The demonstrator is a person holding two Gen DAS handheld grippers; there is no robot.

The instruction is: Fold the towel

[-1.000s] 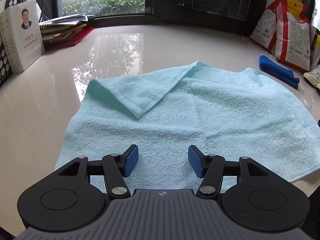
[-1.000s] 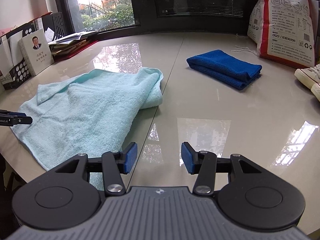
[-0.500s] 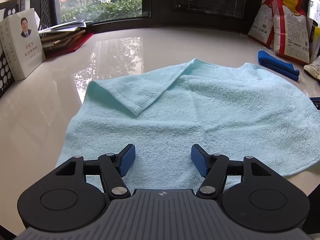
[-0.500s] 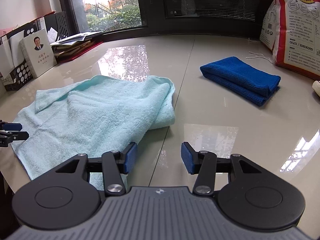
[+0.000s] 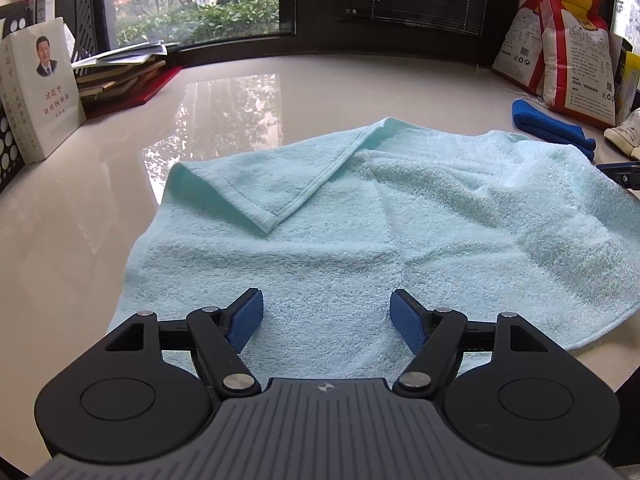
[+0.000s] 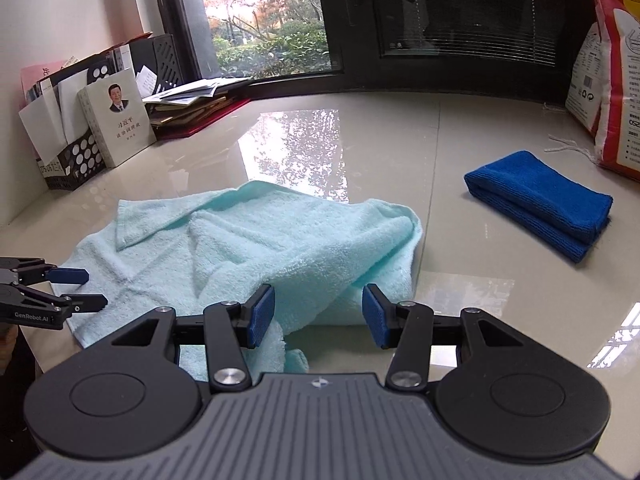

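A light blue towel (image 5: 360, 232) lies rumpled on the glossy beige table, its far left corner folded over; it also shows in the right wrist view (image 6: 280, 248). My left gripper (image 5: 326, 322) is open and empty, low over the towel's near edge. My right gripper (image 6: 318, 316) is open and empty at the towel's right end, where the cloth bunches up between and under its fingers. The left gripper also shows at the left edge of the right wrist view (image 6: 76, 290), open beside the towel's near left corner.
A folded dark blue cloth (image 6: 540, 204) lies to the right on the table (image 6: 480, 300). Rice bags (image 5: 560, 52) and a white shoe (image 5: 624, 132) stand at the right. A white book (image 5: 40, 88), a black file rack and stacked books (image 5: 124, 76) line the left.
My right gripper has moved left and forward to the towel's right end. My left gripper has shifted slightly closer over the towel's near edge. Both stay open.
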